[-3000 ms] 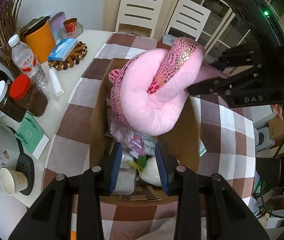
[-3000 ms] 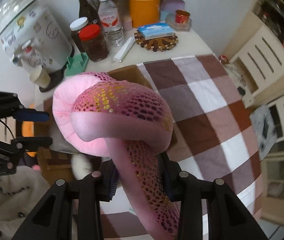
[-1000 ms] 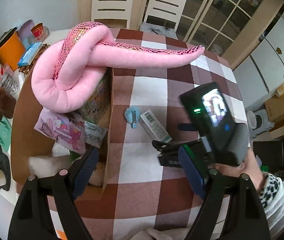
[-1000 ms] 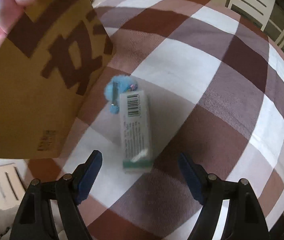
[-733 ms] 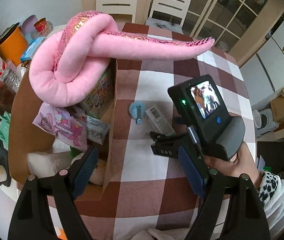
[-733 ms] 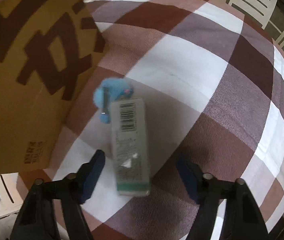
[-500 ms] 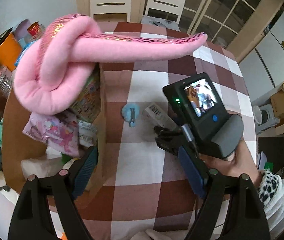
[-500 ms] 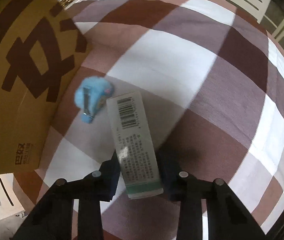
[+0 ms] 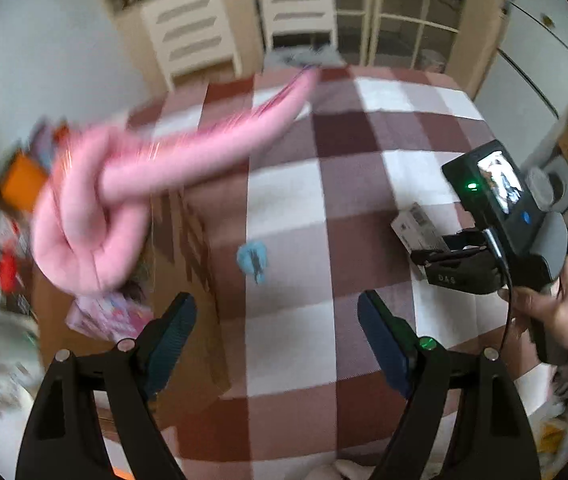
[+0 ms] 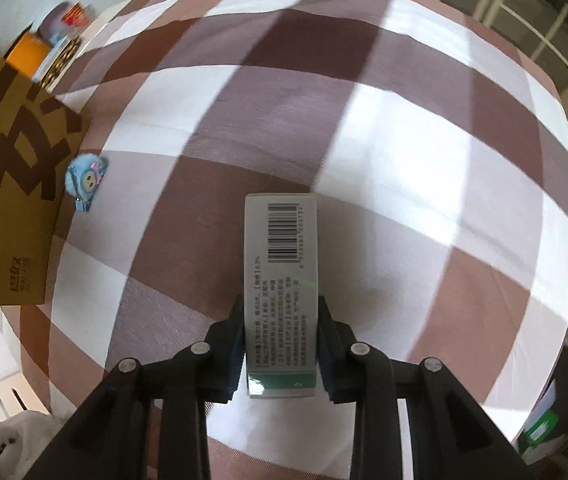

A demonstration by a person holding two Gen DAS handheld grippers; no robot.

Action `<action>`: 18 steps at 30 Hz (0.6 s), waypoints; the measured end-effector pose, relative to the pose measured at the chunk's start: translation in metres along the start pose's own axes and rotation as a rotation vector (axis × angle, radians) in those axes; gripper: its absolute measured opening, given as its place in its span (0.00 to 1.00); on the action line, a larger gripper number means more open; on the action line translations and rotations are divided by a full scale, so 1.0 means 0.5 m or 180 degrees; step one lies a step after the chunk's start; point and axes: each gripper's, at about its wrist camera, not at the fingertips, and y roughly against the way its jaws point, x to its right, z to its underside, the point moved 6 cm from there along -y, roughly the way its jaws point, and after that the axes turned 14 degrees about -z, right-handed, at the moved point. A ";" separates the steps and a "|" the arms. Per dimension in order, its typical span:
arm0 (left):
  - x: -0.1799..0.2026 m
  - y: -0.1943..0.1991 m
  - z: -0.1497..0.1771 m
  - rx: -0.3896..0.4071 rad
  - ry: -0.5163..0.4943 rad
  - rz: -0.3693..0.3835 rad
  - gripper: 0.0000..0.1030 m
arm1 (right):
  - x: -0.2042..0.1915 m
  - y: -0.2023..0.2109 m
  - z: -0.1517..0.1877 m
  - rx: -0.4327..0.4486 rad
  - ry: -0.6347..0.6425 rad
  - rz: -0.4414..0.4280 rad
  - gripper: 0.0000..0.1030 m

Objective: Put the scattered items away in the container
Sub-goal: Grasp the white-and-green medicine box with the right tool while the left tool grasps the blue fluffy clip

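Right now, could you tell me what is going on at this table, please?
A person is tidying loose items into a cardboard box on the checked tablecloth. The right hand-held gripper is shut on a small white carton with a barcode. The left hand-held gripper is open and empty. A small blue plush clip lies on the cloth beside the box. A pink plush snake sticks out of the box.

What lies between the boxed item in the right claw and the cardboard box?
Only bare checked cloth and the small blue plush clip, close beside the cardboard box; the right wrist view shows it, with the boxed item clamped.
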 end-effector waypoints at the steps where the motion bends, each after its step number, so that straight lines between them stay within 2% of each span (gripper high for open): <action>1: 0.020 0.012 -0.009 0.0110 -0.0113 0.0021 0.84 | 0.008 0.007 0.007 0.0016 -0.0040 -0.0012 0.30; 2: 0.039 0.012 -0.015 0.0159 -0.0195 0.0055 0.93 | 0.014 0.012 0.011 0.0027 -0.0064 -0.0010 0.30; 3: 0.059 -0.002 -0.021 0.0158 -0.0260 0.0069 0.95 | 0.020 0.017 0.016 0.0042 -0.0092 -0.0002 0.30; 6: 0.094 -0.089 -0.026 -0.0072 -0.0328 0.0022 0.95 | 0.043 0.029 0.036 0.0098 -0.0182 -0.0009 0.30; 9: 0.108 -0.186 -0.029 -0.0261 -0.0263 -0.0063 0.94 | 0.052 0.044 0.039 0.0137 -0.0256 -0.0002 0.30; 13: 0.095 -0.290 -0.026 -0.0411 -0.0215 -0.0471 0.94 | 0.061 0.062 0.048 0.0143 -0.0332 -0.0027 0.30; 18: 0.053 -0.343 -0.017 -0.0498 -0.0101 -0.0988 0.94 | 0.067 0.065 0.049 0.0126 -0.0394 -0.0046 0.30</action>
